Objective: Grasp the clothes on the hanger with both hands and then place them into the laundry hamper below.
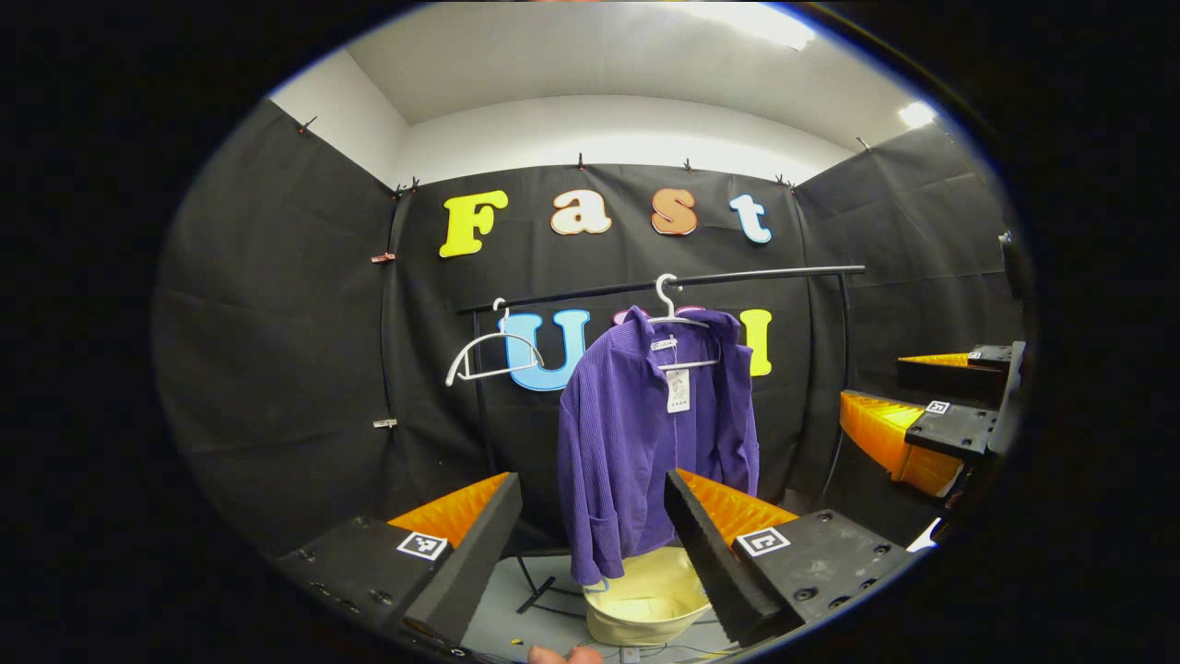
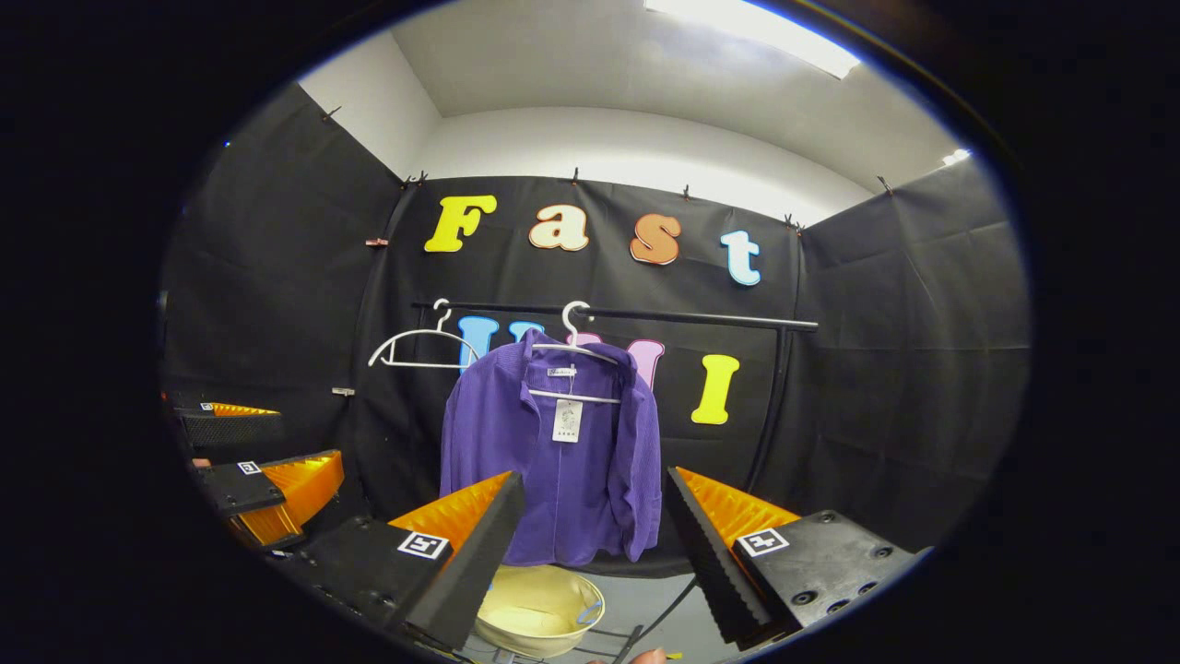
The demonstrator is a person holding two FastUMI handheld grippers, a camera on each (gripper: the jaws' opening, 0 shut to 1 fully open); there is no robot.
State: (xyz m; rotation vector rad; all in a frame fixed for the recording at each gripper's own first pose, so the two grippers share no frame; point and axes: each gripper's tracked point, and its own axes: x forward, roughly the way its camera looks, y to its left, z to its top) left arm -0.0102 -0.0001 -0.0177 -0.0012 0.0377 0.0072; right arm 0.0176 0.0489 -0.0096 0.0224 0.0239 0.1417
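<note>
The purple shirt hangs on a white hanger above the yellow hamper, soft and light I think, so both wide-open grippers, left and right, should pinch its shoulders.

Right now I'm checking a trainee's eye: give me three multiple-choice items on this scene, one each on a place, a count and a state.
1. Where is the hamper?
A. below the shirt
B. on the rail
C. beside the bare hanger

2. How many hangers are on the rail?
A. one
B. two
C. four

3. How is the right gripper?
A. shut on the shirt
B. shut, empty
C. open

Key: 1 A, it sits on the floor under the shirt. 2 B, a bare hanger and the shirt's hanger. 3 C, its fingers stand apart, short of the shirt.
</note>
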